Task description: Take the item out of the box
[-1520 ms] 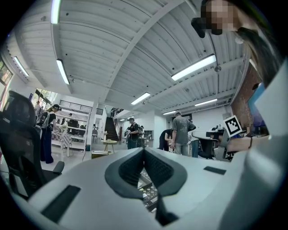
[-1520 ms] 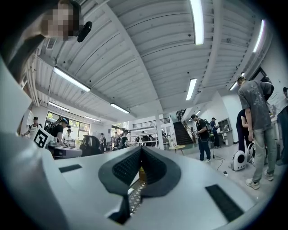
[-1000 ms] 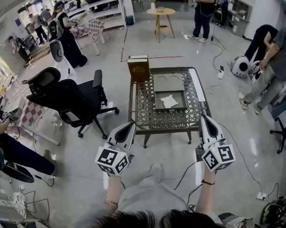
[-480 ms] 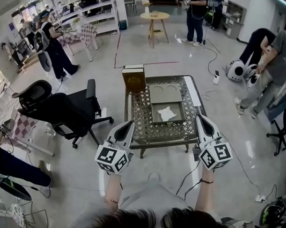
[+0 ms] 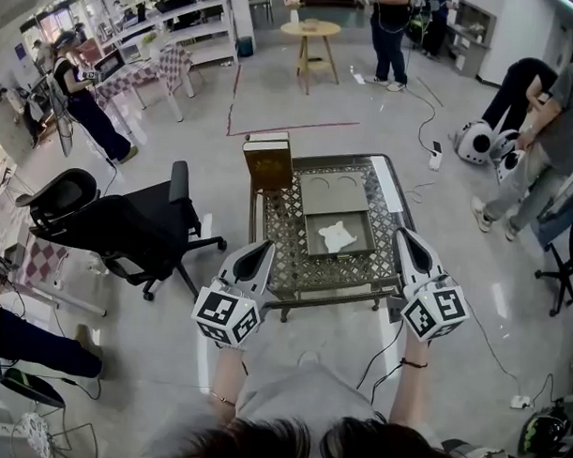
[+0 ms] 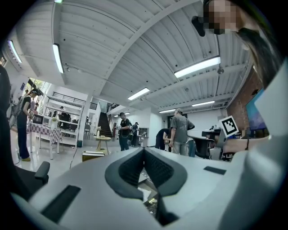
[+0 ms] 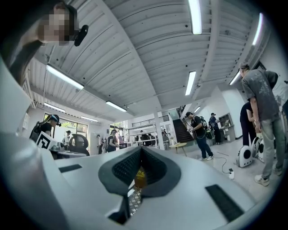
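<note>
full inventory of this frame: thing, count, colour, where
lattice-top table: 1, dark metal, centre, just ahead of both grippers
open box: 1, grey-green, on the table, lid laid back behind it
item: 1, white, inside the open box
upright box: 1, brown, table's far left corner
office chair: 1, black, left of the table
round side table: 1, light wood, far back
rounded floor device: 1, white, right of the table
bystanders: at least four, dark and grey clothes, room edges
left gripper: 1, white with marker cube, lower left, jaws shut, empty
right gripper: 1, white with marker cube, lower right, jaws shut, empty
</note>
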